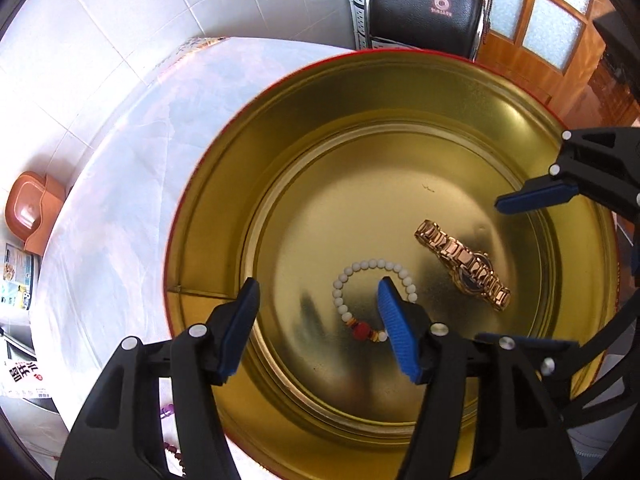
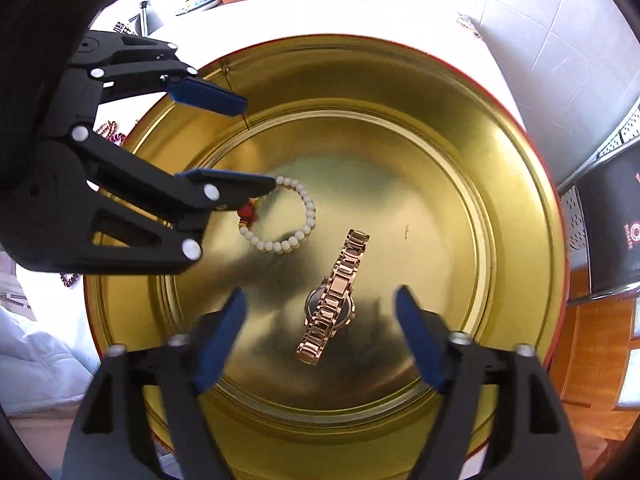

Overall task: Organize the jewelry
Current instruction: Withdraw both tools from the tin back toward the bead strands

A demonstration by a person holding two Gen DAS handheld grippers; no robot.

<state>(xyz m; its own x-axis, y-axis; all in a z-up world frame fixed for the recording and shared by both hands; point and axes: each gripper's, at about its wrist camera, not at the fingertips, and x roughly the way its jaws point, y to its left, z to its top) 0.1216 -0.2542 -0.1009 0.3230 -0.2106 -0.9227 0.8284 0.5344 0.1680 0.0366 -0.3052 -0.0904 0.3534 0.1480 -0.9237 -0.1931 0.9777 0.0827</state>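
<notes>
Inside the round gold tin [image 1: 400,92], both spread-jawed grippers [image 1: 320,326] [image 2: 320,334] hover over a beaded bracelet [image 1: 362,276] and metal-link watch [image 2: 334,300].

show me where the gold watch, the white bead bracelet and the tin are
gold watch [image 2: 329,307], right wrist view, on the band links over the case
white bead bracelet [image 2: 307,208], right wrist view, on a white bead of the loop
tin [image 1: 304,128], left wrist view, on the bare inner wall

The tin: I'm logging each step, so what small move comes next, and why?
Probably lift both open grippers, left and right, out of the tin: the white bead bracelet and gold watch already lie free on its floor, while dark red beads wait outside.
</notes>
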